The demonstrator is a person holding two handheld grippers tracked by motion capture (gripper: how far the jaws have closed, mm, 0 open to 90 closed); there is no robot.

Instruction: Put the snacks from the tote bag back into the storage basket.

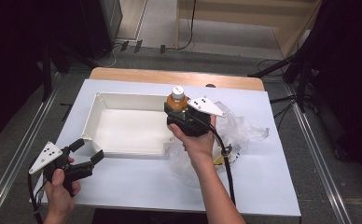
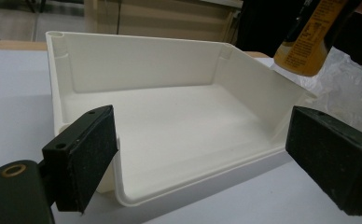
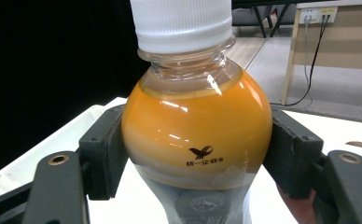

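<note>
- My right fingers (image 3: pixel 195 154) grasp the orange drink bottle (image 3: pixel 195 135) by its round shoulder, held in the air over the right rim of the white tray (image 1: pixel 123 126).
- My left fingers (image 1: pixel 89 151) are released, at the tray's near left corner.
- Risk: the shoulder is curved and smooth, so the bottle can slip or tilt.
- The bottle's bottom can hit the tray wall.

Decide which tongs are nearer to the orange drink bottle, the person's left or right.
Right. The right tongs are clamped on the orange drink bottle, holding it above the white tray's right edge. The left tongs sit open at the tray's near-left corner, well away from the bottle.
</note>
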